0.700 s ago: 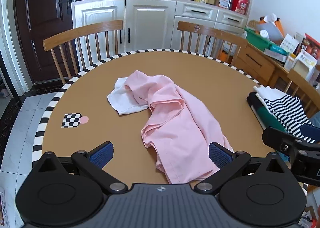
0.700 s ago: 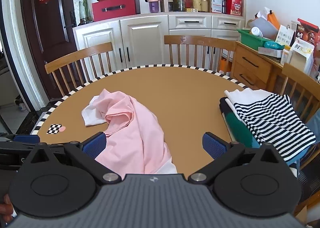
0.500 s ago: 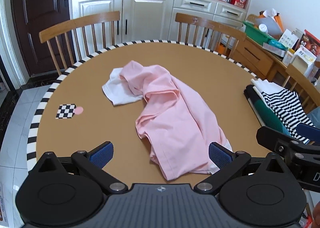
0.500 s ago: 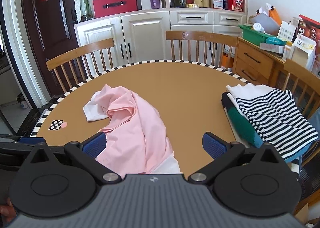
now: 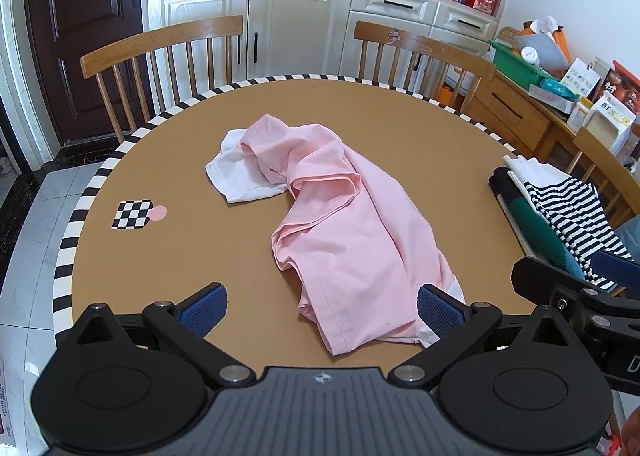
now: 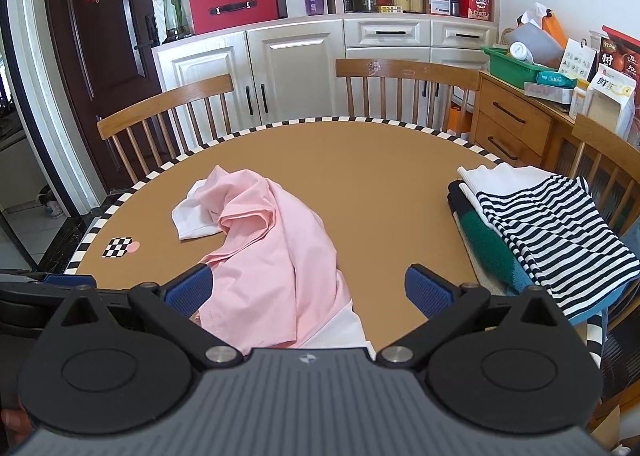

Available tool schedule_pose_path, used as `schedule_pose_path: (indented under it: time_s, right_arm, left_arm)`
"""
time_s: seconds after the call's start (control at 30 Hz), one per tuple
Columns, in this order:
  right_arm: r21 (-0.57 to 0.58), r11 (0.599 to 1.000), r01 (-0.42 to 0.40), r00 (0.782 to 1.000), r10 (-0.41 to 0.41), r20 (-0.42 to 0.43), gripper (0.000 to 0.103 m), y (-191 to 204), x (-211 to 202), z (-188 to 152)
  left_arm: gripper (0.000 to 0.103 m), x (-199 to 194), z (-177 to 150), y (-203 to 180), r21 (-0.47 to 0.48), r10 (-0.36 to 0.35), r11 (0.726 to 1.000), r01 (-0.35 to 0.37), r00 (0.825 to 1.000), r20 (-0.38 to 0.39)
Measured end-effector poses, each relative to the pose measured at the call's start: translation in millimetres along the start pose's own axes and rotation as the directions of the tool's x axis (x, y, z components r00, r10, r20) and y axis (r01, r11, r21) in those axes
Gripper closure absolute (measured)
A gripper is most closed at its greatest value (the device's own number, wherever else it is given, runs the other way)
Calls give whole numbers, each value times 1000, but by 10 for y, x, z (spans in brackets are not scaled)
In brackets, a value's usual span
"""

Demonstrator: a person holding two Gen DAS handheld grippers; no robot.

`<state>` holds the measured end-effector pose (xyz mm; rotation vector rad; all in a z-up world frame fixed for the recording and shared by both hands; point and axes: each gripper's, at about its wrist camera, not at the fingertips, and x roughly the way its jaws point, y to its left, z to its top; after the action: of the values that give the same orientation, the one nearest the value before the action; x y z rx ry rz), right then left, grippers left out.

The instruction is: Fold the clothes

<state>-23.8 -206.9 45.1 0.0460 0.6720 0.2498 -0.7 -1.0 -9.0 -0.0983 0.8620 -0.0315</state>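
A crumpled pink shirt (image 5: 344, 224) with white sleeves lies in a heap on the round brown table (image 5: 160, 256); the right wrist view shows the same pink shirt (image 6: 272, 252). My left gripper (image 5: 322, 308) hovers open above the shirt's near hem, touching nothing. My right gripper (image 6: 308, 292) is open too, over the shirt's near white edge, with nothing gripped. The right gripper's body also shows at the right edge of the left wrist view.
A stack of folded clothes (image 6: 548, 232) with a striped top sits at the table's right edge. A checkered marker (image 5: 134, 214) lies at the left. Wooden chairs (image 5: 160, 48) stand behind the table, with cabinets (image 6: 296, 64) and a cluttered sideboard (image 6: 516, 124) beyond.
Both cameras have tilted down and moved a little closer to the table; the shirt sits higher and larger in view. The shirt itself has not moved, and both grippers stay open.
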Motion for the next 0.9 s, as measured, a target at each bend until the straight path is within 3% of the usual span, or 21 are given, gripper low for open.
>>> schedule_pose_path:
  time_s: [0.9]
  right_arm:
    - [8,1000,-3,1000,3,-22,0,-36,36,-2]
  left_arm:
    - [1,63,-4,-29,5,1,1000,-1,1000,-25]
